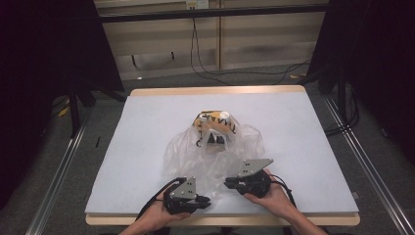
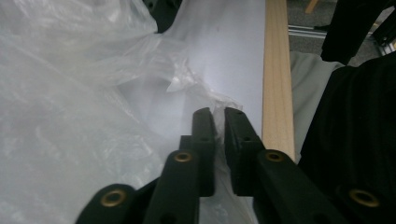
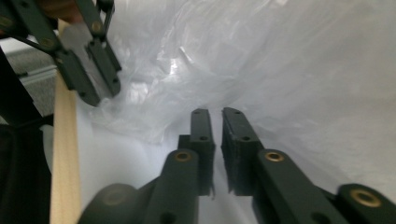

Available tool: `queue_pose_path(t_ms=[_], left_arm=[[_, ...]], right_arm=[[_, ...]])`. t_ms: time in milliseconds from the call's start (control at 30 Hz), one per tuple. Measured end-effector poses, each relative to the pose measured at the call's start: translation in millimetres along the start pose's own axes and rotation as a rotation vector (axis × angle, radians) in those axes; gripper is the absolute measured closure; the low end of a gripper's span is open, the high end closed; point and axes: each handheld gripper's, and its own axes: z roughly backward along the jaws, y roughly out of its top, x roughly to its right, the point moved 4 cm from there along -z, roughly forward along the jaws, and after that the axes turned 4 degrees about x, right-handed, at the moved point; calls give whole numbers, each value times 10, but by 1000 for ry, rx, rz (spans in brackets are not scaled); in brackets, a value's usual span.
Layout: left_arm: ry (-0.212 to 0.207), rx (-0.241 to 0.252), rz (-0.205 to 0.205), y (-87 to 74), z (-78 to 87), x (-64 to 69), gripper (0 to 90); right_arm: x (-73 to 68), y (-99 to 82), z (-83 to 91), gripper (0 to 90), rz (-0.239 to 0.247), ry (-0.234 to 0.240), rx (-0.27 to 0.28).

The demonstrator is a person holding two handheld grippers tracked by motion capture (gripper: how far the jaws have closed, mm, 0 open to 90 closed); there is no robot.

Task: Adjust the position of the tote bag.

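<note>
My left gripper (image 2: pixel 219 112) and right gripper (image 3: pixel 217 112) were nearly closed, each pinching the bag (image 1: pixel 215 152) by its near edge: thin, limp, slippery film, probably easy to tear.

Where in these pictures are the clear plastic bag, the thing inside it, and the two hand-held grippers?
clear plastic bag (image 1: pixel 178 152): high view, crinkled left side.
yellow and black item (image 1: pixel 215 122): high view, top showing through the bag.
left gripper (image 2: pixel 218 116): left gripper view, between the jaw tips.
right gripper (image 3: pixel 215 116): right gripper view, between the jaw tips.
</note>
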Motion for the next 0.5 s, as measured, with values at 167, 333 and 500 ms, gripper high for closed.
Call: queue_pose_path(t_ms=[167, 333, 500], left_arm=[[3, 27, 38, 17, 73, -28, 900], [13, 98, 59, 62, 220, -39, 900], [61, 171, 87, 75, 431, -64, 900]], right_arm=[[1, 31, 50, 900, -2, 3, 21], [9, 74, 126, 900, -4, -10, 54], [-3, 37, 227, 830, -16, -4, 67]])
